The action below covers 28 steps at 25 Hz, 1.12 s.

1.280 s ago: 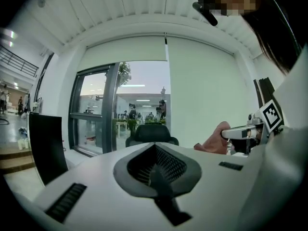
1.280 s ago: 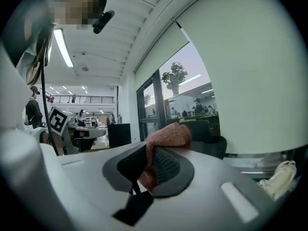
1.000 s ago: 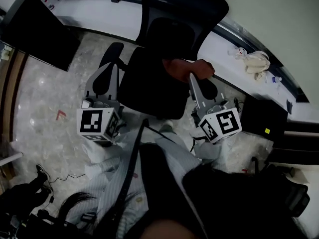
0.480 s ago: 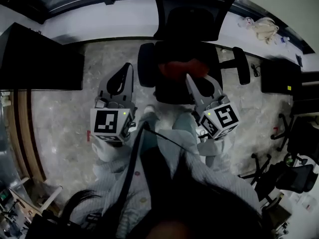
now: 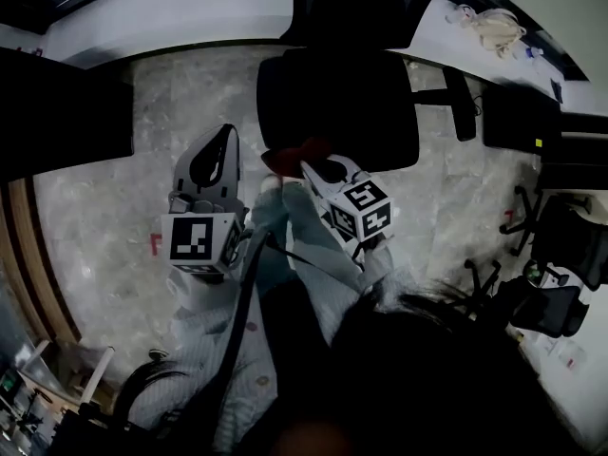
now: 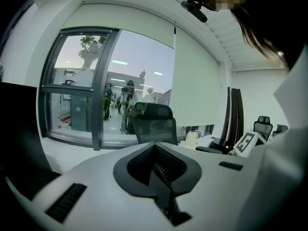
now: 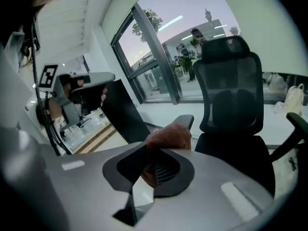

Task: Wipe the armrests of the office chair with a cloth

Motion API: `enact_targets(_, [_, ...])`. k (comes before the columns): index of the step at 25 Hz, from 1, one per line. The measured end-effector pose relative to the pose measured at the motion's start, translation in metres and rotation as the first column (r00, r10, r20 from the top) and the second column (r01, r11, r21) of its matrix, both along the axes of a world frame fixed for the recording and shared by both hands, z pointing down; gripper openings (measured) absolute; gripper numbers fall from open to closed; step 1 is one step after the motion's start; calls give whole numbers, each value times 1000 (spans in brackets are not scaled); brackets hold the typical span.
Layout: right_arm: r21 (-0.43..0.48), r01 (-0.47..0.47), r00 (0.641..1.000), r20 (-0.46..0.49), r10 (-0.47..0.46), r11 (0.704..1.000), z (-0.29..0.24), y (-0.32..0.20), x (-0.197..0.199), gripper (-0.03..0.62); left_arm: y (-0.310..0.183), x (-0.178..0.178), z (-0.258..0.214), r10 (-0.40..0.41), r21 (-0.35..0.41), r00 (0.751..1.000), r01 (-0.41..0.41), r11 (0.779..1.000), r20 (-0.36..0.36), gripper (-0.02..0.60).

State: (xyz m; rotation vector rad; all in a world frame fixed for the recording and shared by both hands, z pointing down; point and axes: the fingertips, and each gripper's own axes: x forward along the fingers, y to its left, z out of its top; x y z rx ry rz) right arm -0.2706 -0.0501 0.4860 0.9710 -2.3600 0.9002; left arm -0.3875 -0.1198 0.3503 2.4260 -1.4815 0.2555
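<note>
Holding cloth point(image 5: 296, 152) by office chair point(image 5: 337, 103); cabinet point(image 5: 57, 112) left, spare chairs point(image 5: 556, 307) right.

grey marble floor point(image 5: 104, 207) | red mark point(image 5: 157, 244) on it | cream bag point(image 5: 496, 28) on white ledge point(image 5: 439, 19)

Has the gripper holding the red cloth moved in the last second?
Yes. In the head view the right gripper and cloth went from the armrest at right, leftward across the seat.

The chair point(image 5: 337, 112) loses its backrest at the top edge. The cloth point(image 7: 169, 136) hides the near end of its armrest point(image 7: 186, 120); contact is unclear.
</note>
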Motion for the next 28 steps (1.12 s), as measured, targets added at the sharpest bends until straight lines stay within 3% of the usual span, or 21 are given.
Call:
enact_targets(2, [-35,11,999,-35,-12,999,30,-11,-9,28,2,-5,10,-11,-21,1000,11,1000,4,3])
enact_targets(9, [-35,104,973,-203,-109,994,97,-85,-25,29,1,-23,41,-28,-63,999,30,998,26,4])
enact_targets(15, [-6,132,962,-241,-130,991,118,-165,-36,29,-6,-37,60,-69,-111,997,72,991,30,4])
enact_targets(22, [11,102,952,-293,-95,995,136,-261,-42,30,-16,-47,74,-79,-148,995,88,985,61,3])
enact_targets(28, [-29,48,973,-223,-53,998,134,-250,-48,28,-23,-59,80,-90,-139,995,95,986,44,3])
